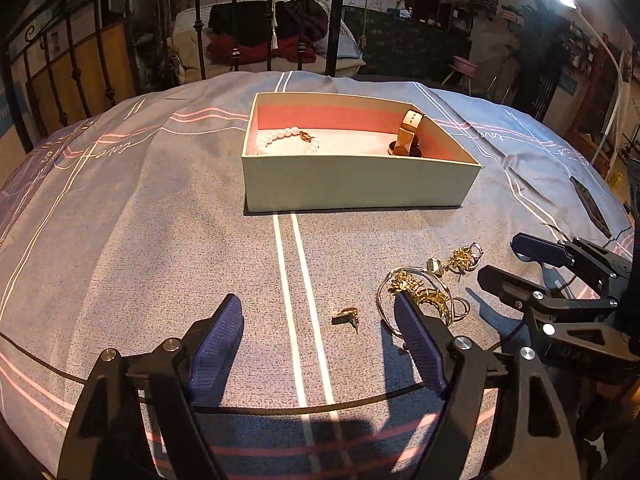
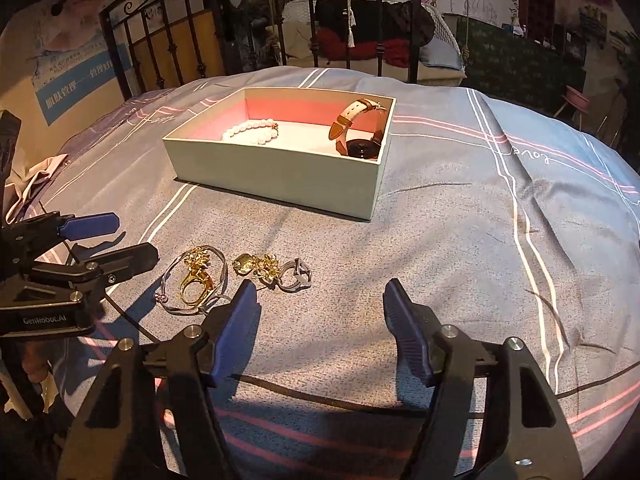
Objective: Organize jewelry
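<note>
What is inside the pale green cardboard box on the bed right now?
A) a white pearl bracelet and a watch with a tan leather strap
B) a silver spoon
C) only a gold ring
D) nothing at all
A: the pale green cardboard box holds a white pearl bracelet at one end and a watch with a tan leather strap at the other, while the gold jewellery pieces lie outside on the bedspread.

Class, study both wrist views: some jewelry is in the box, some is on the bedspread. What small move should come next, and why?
Probably lower the open left claw onto the small gold clasp-like piece between its fingers. It lies loose on the grey striped bedspread, while the pale open box already holds the pearl bracelet and tan-strapped watch.
</note>
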Motion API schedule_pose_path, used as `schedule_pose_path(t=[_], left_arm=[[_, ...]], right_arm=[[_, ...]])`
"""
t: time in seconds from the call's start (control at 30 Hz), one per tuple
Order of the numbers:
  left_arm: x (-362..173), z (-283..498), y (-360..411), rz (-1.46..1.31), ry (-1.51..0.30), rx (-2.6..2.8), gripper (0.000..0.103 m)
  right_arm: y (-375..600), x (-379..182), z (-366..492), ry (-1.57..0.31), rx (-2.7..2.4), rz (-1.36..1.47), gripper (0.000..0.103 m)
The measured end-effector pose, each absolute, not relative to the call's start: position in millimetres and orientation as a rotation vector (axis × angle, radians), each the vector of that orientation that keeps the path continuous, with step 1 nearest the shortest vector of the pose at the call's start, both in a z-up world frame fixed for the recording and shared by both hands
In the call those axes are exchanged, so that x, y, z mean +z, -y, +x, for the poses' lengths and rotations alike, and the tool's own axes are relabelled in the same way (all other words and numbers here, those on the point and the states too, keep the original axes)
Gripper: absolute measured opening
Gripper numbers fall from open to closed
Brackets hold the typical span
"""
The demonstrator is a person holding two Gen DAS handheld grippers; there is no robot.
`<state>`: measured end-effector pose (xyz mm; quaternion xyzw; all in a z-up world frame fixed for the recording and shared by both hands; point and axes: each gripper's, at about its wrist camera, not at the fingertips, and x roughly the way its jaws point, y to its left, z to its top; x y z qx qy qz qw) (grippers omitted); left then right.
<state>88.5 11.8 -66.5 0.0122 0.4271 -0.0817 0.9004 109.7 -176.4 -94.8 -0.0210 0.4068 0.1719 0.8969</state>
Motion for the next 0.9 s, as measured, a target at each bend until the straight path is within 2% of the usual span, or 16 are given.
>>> schedule_pose_path(t=[0.13, 0.23, 0.27, 0.37, 0.43, 0.5, 0.73, 0.8, 0.9], left_arm=[[-68, 85, -7, 0.050, -0.879, -0.180, 0.074], [-72, 89, -5, 0.056, -0.902, -0.190, 0.061], [-74, 90, -4, 0.058, -0.909, -0.195, 0.053], [-75, 87, -2, 0.083, -0.898, -0.202, 0.039], [-75, 87, -2, 0.077, -0.897, -0.211, 0.022], [-75, 88, -3, 0.073, -0.898, -0.216, 0.016], [-73, 89, -7, 0.055, -0.899, -0.206, 0.014], [-73, 90, -9, 0.047, -0.899, -0.201, 0.014], [-72, 90, -9, 0.043, -0.899, -0.211, 0.014]], right_arm=[[174, -97, 111, -0.848, 0.363, -0.049, 0.067], [173, -98, 113, -0.855, 0.371, -0.051, 0.066], [173, -98, 113, -0.856, 0.372, -0.051, 0.066], [172, -98, 114, -0.858, 0.378, -0.053, 0.065], [170, -99, 114, -0.859, 0.389, -0.057, 0.065], [167, -99, 116, -0.863, 0.398, -0.064, 0.062], [160, -102, 122, -0.871, 0.442, -0.086, 0.038], [159, -102, 121, -0.874, 0.460, -0.082, 0.026], [161, -102, 120, -0.876, 0.470, -0.071, 0.021]])
